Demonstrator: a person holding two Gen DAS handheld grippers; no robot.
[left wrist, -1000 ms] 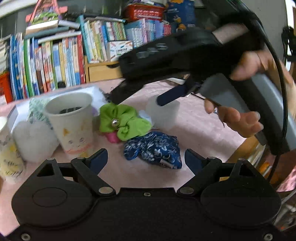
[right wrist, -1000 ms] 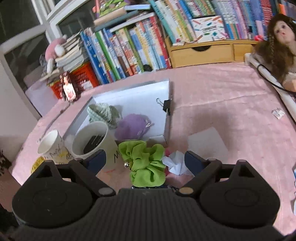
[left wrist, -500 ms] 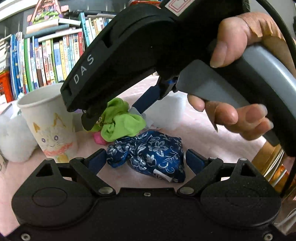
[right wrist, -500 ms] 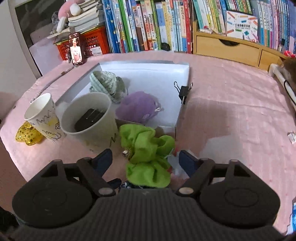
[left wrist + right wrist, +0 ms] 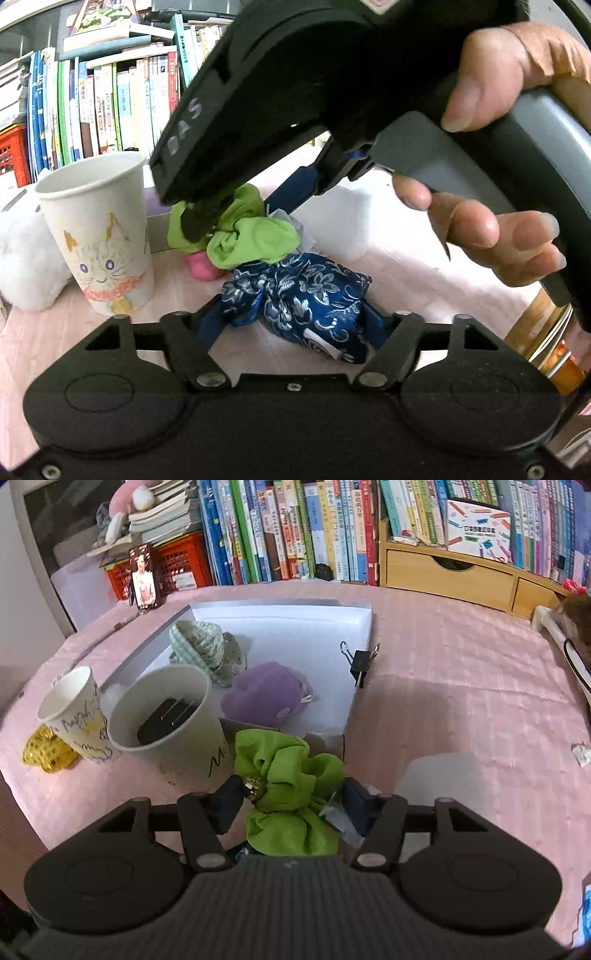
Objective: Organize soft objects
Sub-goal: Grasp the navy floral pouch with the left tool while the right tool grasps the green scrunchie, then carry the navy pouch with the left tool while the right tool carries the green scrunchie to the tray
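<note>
Pink lump (image 5: 202,266) half under green scrunchie (image 5: 255,236)

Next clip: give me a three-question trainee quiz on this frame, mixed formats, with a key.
1. True or false: the left gripper has the blue pouch between its fingers.
2. What sits between the right gripper fingers? A. purple puff B. green scrunchie C. binder clip
3. Fill in: the purple puff lies inside the white ____.

Key: 1 true. 2 B, the green scrunchie; both grippers' jaws have just been closing. 3 box.
</note>
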